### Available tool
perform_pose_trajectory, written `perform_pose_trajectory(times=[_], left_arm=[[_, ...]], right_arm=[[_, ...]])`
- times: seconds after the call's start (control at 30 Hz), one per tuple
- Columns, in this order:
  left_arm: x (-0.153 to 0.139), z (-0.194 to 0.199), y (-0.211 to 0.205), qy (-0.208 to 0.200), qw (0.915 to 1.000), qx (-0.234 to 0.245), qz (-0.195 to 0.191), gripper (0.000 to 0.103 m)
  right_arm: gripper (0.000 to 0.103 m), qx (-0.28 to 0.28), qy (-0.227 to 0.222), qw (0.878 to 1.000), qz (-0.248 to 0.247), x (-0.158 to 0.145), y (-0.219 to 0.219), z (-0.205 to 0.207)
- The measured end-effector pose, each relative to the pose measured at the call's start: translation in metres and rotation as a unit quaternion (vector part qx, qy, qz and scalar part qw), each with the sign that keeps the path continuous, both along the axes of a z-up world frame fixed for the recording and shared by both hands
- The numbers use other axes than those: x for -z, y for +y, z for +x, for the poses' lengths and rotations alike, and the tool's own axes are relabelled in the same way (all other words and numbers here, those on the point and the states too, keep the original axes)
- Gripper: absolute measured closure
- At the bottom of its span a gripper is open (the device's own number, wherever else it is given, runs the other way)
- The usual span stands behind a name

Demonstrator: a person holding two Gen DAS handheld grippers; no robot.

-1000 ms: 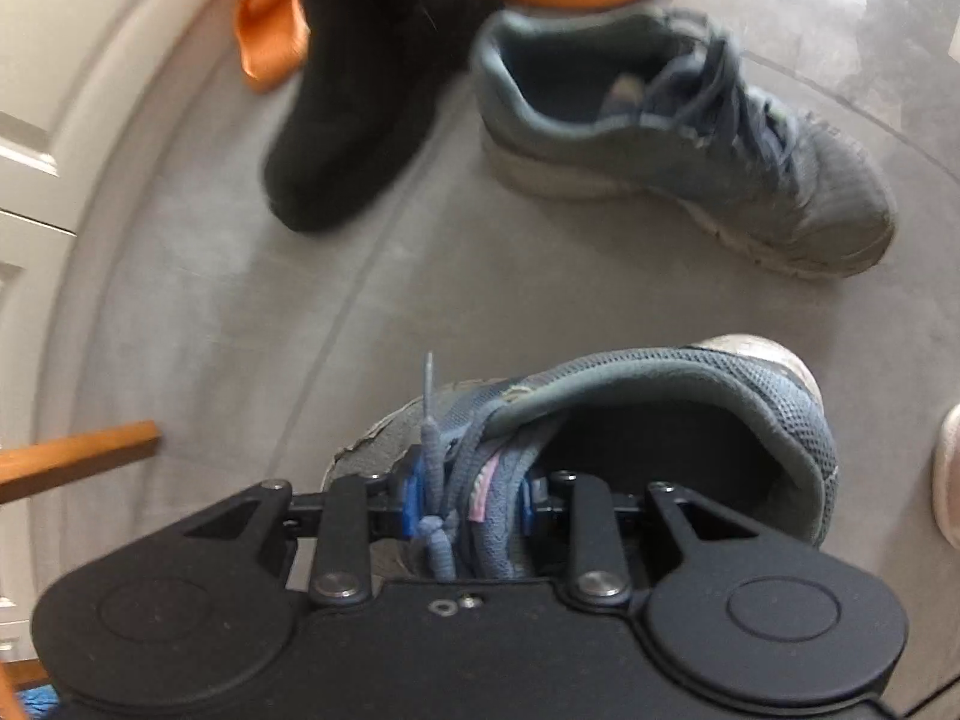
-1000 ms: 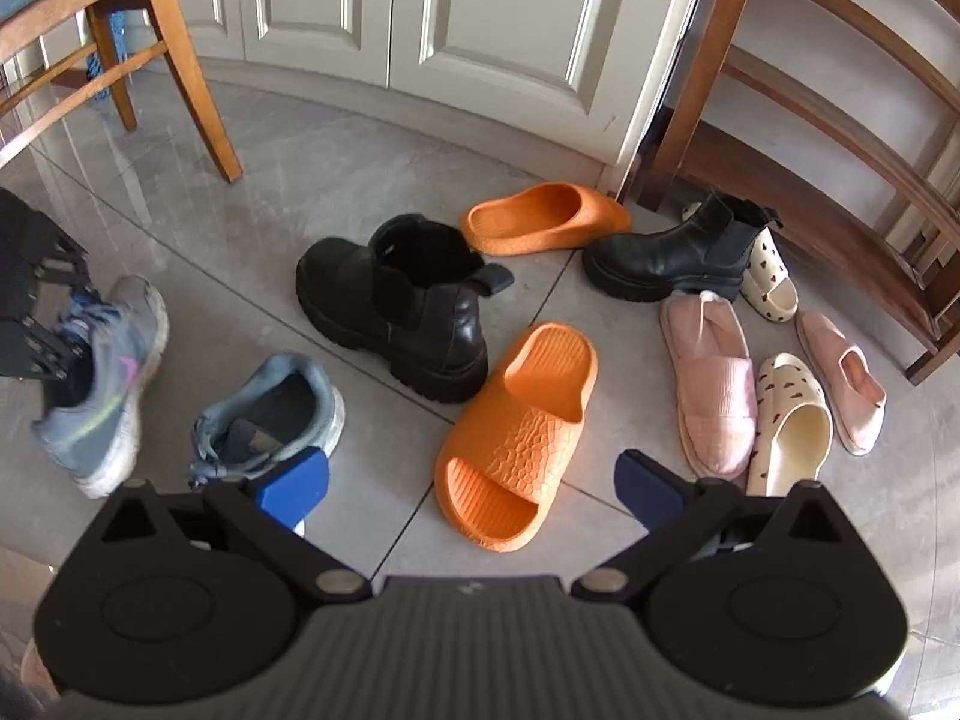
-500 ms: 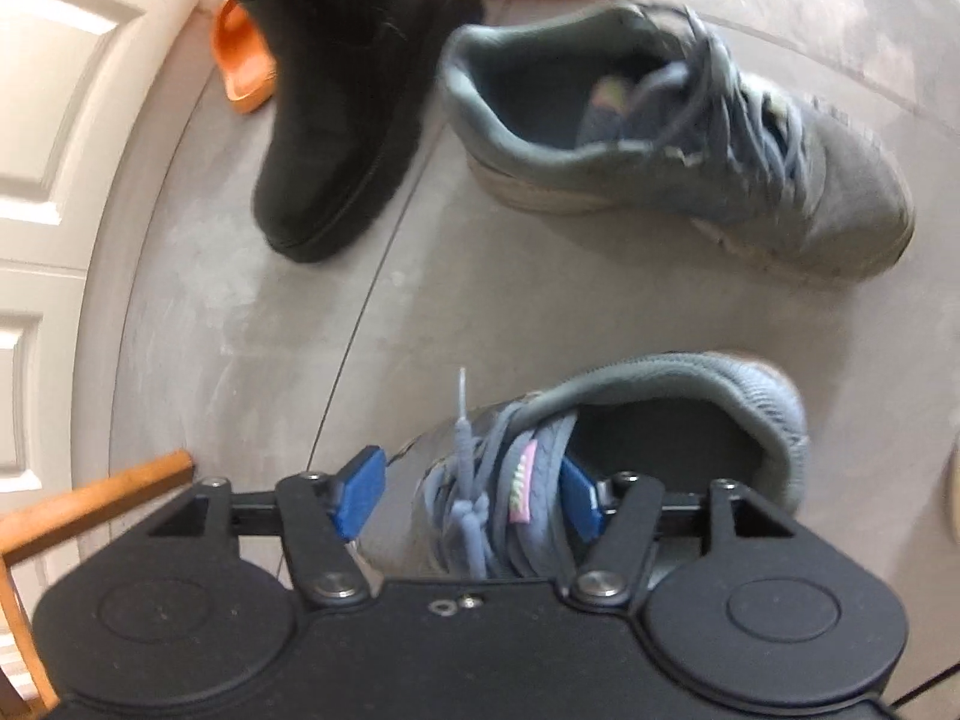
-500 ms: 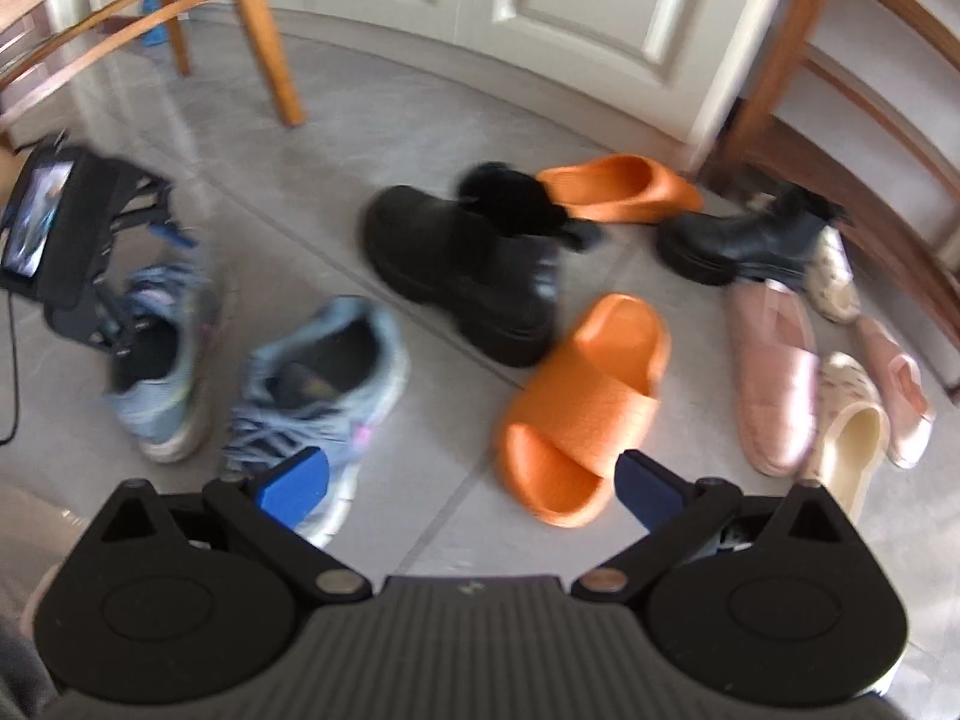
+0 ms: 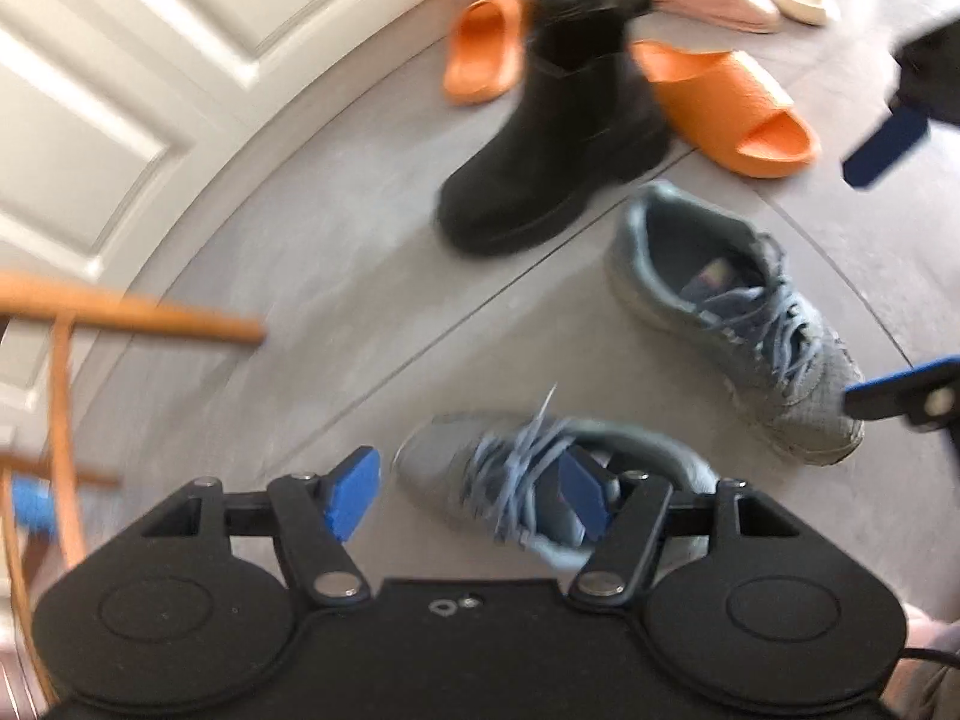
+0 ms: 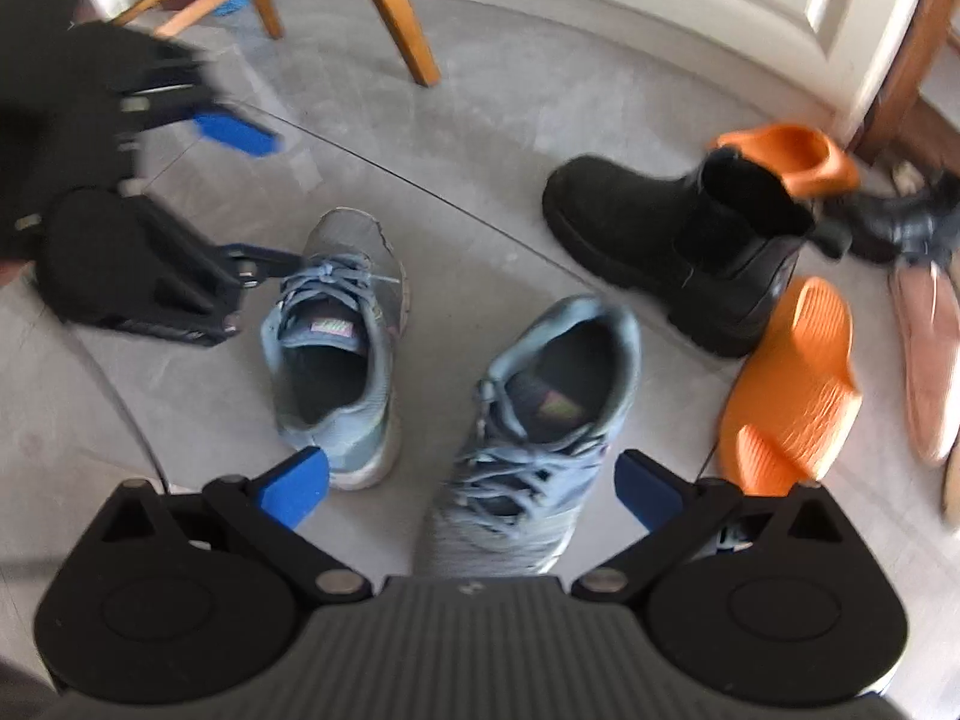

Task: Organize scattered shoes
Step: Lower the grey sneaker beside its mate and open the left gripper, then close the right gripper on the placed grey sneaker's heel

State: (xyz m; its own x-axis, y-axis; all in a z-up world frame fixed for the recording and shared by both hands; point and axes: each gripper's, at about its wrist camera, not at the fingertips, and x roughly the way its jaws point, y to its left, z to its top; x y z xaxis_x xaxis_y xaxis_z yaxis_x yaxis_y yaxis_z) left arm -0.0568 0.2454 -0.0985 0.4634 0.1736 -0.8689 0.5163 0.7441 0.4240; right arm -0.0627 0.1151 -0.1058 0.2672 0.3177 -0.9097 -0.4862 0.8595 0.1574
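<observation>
Item: 2nd blue-grey sneaker (image 6: 528, 432), on floor tiles (image 6: 480, 120) beside its mate (image 6: 339, 342).
Bearing: directly under right gripper (image 6: 471, 489), nearer than left gripper (image 6: 240, 192).
Axis: toe toward camera, heel away.
Right jaws: spread, empty.
Left jaws: parted, empty.

Home entryway: panelled doors (image 5: 108, 90), wooden chair (image 6: 372, 6), scattered shoes (image 6: 678, 252).
</observation>
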Motion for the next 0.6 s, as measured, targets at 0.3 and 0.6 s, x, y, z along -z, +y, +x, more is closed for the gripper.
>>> perform_pose_trajectory(times=[0.3, 0.6], left_arm=[[0.003, -0.035, 0.058, -0.015, 0.9936, -0.104, -0.040, 0.035], [0.019, -0.043, 0.096, -0.003, 0.9816, -0.168, -0.090, 0.035]], right_arm=[[0.000, 0.132, 0.061, 0.989, 0.011, 0.041, 0.044, -0.003], [0.000, 0.257, 0.111, 0.960, -0.010, 0.096, 0.076, -0.008]])
